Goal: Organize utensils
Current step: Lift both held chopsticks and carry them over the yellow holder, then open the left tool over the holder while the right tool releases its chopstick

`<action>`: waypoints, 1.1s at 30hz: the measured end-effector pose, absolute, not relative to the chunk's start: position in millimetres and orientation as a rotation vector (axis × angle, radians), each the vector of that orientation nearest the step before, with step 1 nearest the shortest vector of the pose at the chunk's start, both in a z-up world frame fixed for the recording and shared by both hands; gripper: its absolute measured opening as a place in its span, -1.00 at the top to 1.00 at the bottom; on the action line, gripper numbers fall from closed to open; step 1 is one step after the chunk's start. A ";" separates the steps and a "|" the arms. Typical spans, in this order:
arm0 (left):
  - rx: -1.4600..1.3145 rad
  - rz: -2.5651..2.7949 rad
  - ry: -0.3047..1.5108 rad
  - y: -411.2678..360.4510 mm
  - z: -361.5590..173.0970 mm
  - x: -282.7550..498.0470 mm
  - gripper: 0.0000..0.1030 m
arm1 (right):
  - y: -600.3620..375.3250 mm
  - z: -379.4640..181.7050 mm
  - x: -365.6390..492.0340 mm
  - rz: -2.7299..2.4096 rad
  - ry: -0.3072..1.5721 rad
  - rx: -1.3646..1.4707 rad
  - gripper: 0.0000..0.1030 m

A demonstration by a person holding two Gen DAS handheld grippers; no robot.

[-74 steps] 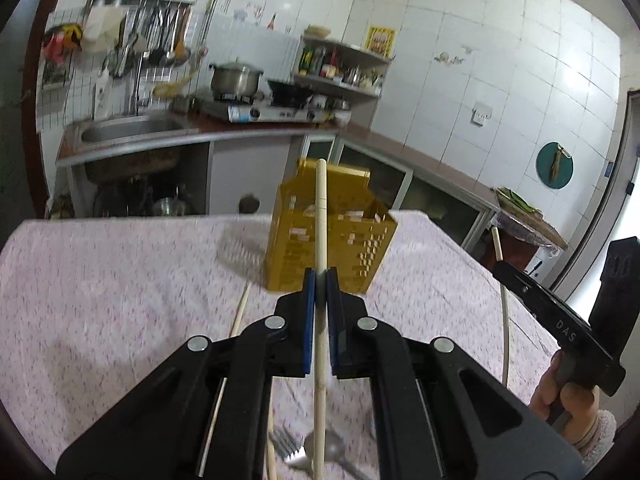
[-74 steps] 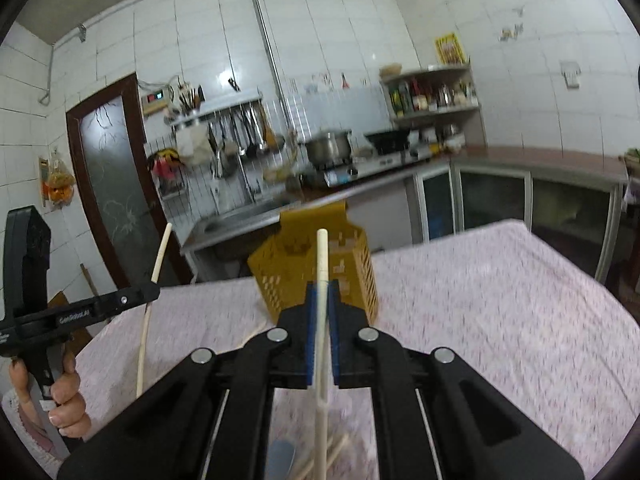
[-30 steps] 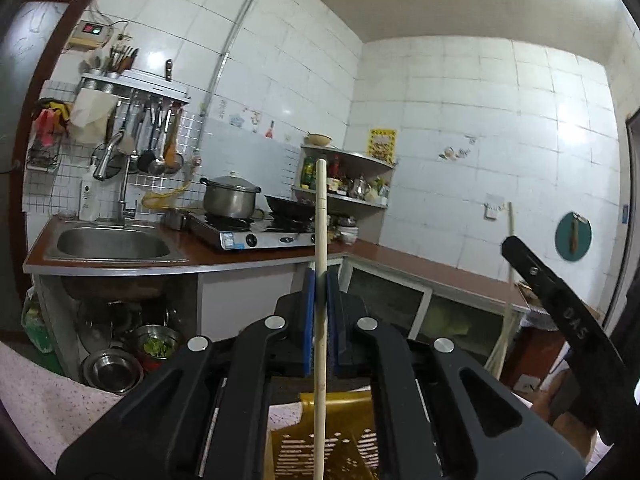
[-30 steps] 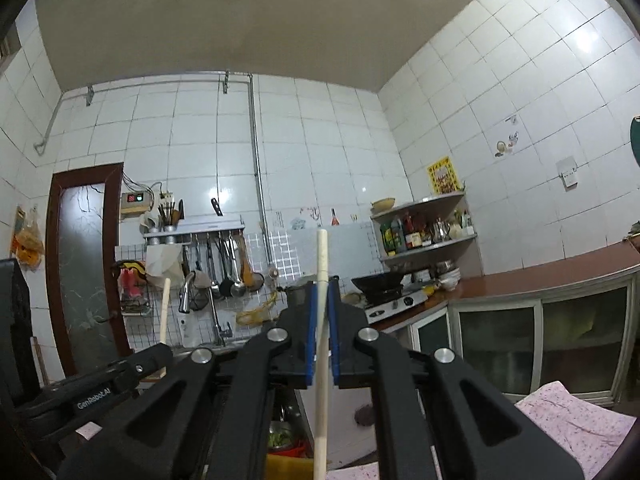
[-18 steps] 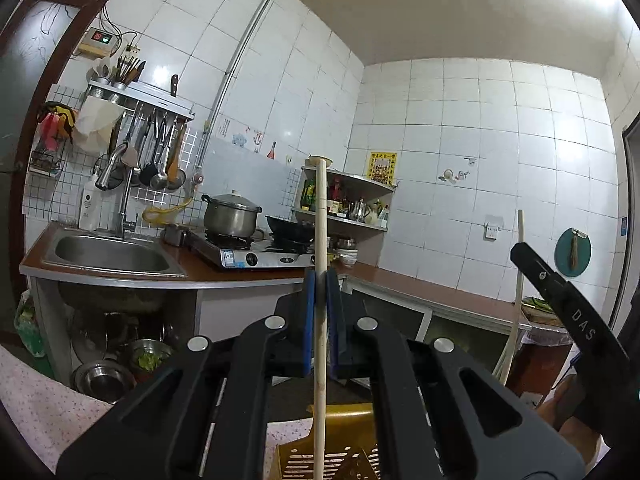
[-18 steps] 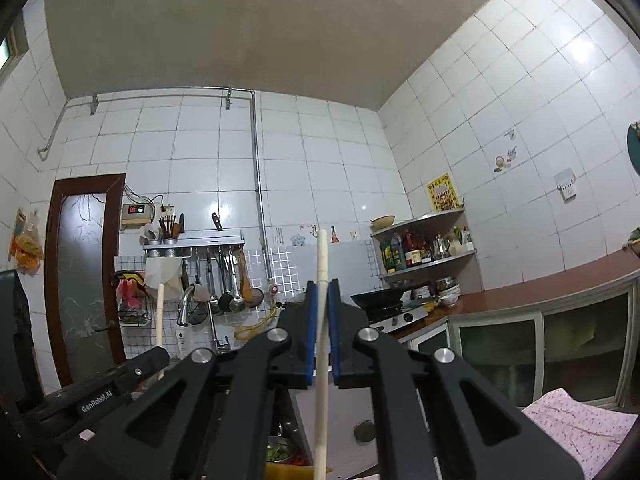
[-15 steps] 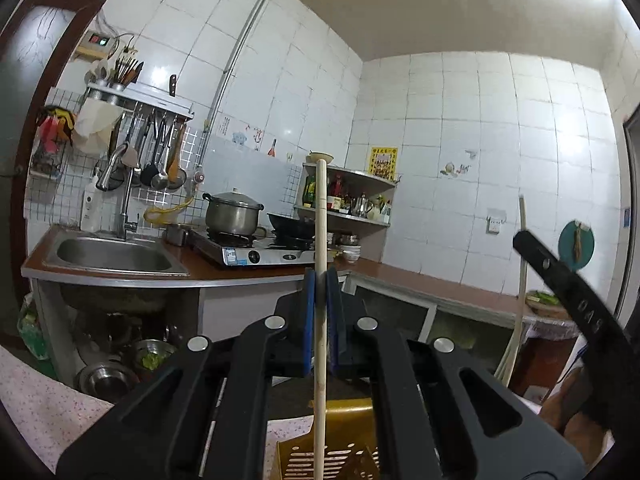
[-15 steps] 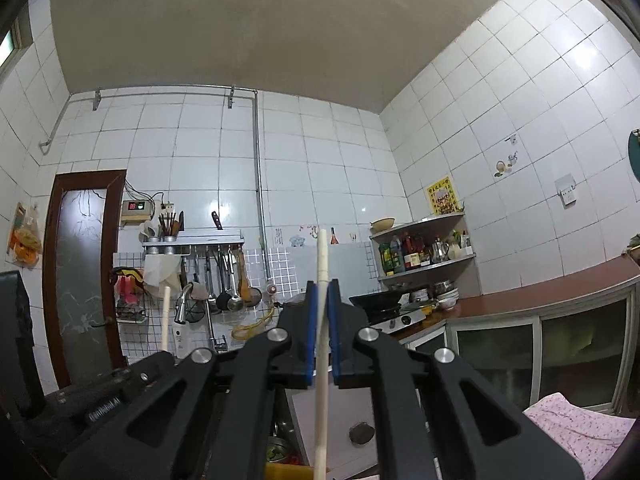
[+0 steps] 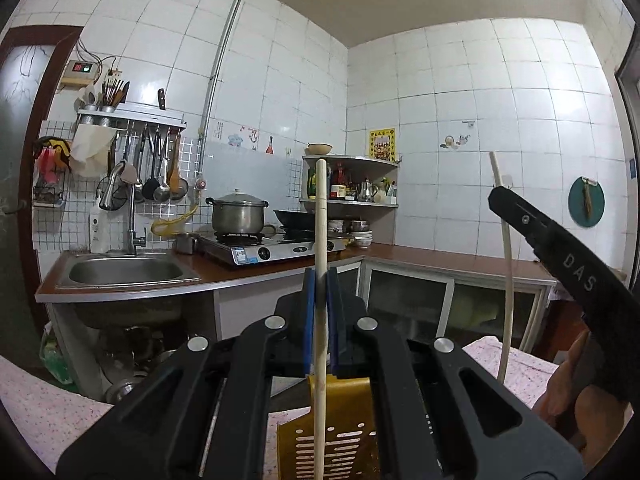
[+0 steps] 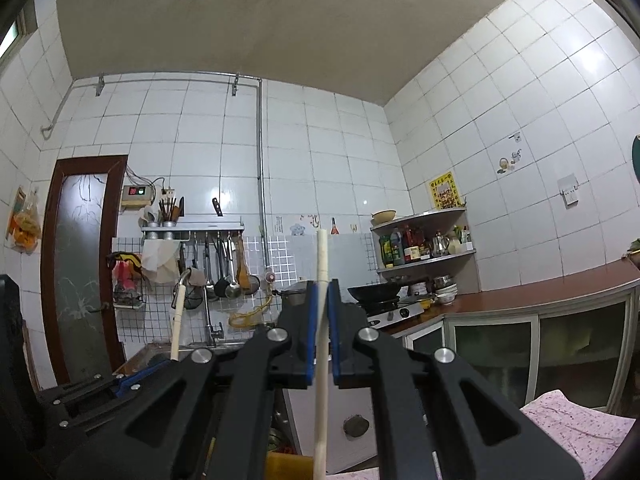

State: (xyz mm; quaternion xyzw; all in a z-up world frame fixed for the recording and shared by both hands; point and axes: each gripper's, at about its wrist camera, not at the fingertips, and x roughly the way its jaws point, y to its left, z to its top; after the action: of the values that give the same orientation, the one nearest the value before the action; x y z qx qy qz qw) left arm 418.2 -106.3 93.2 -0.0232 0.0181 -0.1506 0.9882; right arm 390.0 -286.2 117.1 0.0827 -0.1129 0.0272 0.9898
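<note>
My left gripper (image 9: 319, 280) is shut on an upright pale chopstick (image 9: 320, 224) whose lower part runs down in front of the yellow slotted utensil basket (image 9: 344, 432) on the table. At the right of the left wrist view the right gripper (image 9: 500, 196) shows from the side, gripping another chopstick (image 9: 506, 280), with a hand (image 9: 568, 396) below. In the right wrist view my right gripper (image 10: 322, 288) is shut on its upright chopstick (image 10: 322, 256); the basket's top (image 10: 288, 466) peeks out at the bottom. The left gripper's chopstick (image 10: 177, 320) stands at the left there.
A pink patterned tablecloth (image 9: 40, 412) covers the table below. Behind it runs a counter with a steel sink (image 9: 124, 272), a gas stove with a pot (image 9: 238, 216) and a wok, hanging ladles, a corner shelf (image 9: 352, 176) with bottles, and a brown door (image 10: 84, 264).
The left wrist view has dropped a little, so more of the yellow basket shows below the fingers. Both chopsticks stay gripped upright; the right gripper has hardly moved.
</note>
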 end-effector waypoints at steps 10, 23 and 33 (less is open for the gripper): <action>-0.040 -0.301 0.079 -106.7 77.3 418.3 0.92 | -277.2 108.2 390.2 0.052 -0.213 0.112 0.89; -0.034 -0.301 0.120 -104.1 62.1 423.7 0.92 | -276.1 92.0 391.0 0.070 -0.185 0.087 0.89; -0.018 -0.266 0.105 -106.6 63.5 420.8 0.07 | -281.8 84.6 394.7 0.062 -0.143 0.129 0.87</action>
State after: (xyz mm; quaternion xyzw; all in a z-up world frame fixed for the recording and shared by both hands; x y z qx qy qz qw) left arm 420.8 -106.6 63.5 -0.0089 0.0524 -0.1324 0.9898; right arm 394.7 -281.8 84.6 0.0642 -0.0714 0.0310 0.9949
